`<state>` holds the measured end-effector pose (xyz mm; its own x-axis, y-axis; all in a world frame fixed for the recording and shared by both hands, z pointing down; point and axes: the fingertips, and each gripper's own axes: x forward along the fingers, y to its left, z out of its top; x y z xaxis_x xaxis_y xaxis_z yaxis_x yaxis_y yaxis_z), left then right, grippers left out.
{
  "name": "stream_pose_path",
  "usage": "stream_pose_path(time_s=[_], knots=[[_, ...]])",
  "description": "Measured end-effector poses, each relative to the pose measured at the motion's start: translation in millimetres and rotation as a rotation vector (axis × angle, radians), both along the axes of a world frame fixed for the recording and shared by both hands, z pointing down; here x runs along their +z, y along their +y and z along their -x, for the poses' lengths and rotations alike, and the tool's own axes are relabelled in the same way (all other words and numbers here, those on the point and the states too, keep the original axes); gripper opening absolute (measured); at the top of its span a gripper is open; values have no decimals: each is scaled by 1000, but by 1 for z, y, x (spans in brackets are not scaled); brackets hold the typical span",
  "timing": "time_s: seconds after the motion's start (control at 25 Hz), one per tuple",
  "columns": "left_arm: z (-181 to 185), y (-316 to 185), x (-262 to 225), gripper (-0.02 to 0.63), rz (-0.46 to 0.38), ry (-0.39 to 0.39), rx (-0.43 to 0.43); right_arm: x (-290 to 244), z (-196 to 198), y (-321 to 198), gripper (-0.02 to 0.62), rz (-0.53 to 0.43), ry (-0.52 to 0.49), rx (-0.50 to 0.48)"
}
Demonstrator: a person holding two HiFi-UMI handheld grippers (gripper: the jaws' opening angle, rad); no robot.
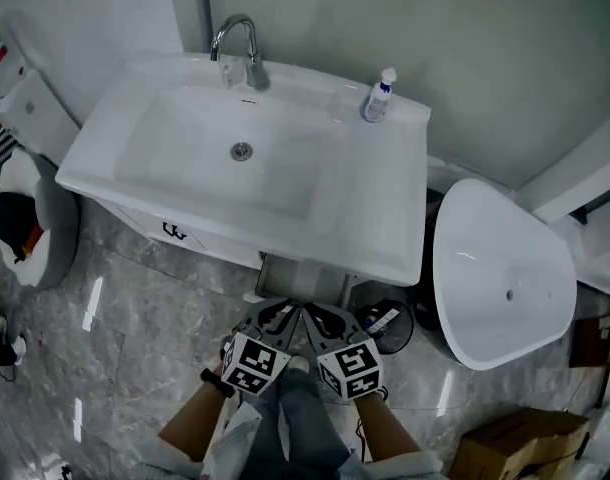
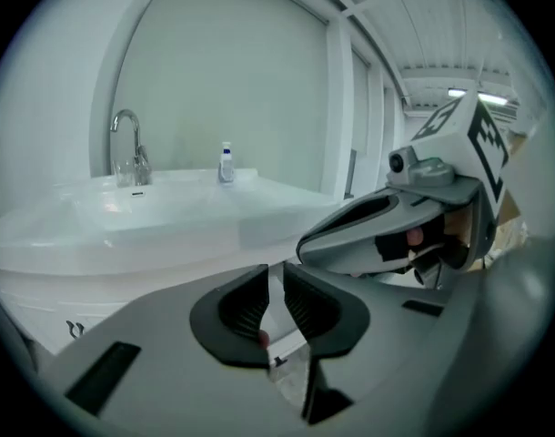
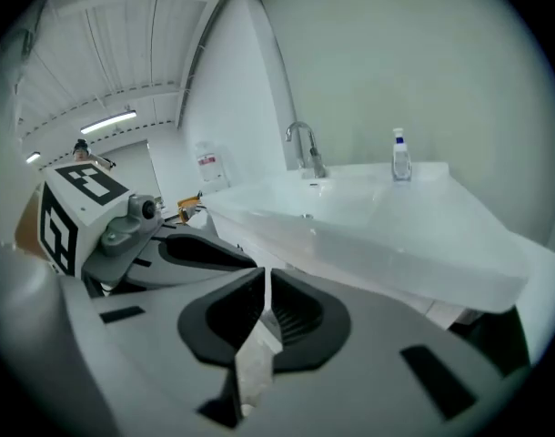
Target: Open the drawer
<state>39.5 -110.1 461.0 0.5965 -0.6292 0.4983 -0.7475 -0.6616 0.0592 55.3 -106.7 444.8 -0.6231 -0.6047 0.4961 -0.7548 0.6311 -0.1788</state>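
A white vanity (image 1: pixel 385 253) carries a basin, and beneath its front edge is a white drawer front (image 1: pixel 210 240) with a small dark handle (image 1: pixel 174 232), (image 2: pixel 75 329). The drawer looks shut. My two grippers hang side by side in front of the vanity, clear of the drawer and holding nothing. The left gripper (image 1: pixel 275 316), (image 2: pixel 276 276) has its jaws a narrow gap apart. The right gripper (image 1: pixel 330 320), (image 3: pixel 266 280) has its jaws almost together, with only a thin slit showing. Each gripper also appears in the other's view, the right one (image 2: pixel 387 235) and the left one (image 3: pixel 168 248).
A chrome faucet (image 1: pixel 237 50) and a small bottle (image 1: pixel 379 96) stand at the back of the basin. A white oval tub (image 1: pixel 500 268) is at the right, with a cardboard box (image 1: pixel 515 443) near it. A white fixture (image 1: pixel 30 113) is at the left. The floor is grey marble (image 1: pixel 135 348).
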Motion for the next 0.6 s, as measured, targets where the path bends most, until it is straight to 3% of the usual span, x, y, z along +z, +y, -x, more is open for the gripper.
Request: stream_pose_path(time_s=[0.28,0.6], knots=[[3,-20,-103,60,-99,109,-46,-95,-6,-15,26,-85,-135,25],[-9,-15,-204,41,-180,215,-12,-200,-12,-28,26,-178,-323,50]])
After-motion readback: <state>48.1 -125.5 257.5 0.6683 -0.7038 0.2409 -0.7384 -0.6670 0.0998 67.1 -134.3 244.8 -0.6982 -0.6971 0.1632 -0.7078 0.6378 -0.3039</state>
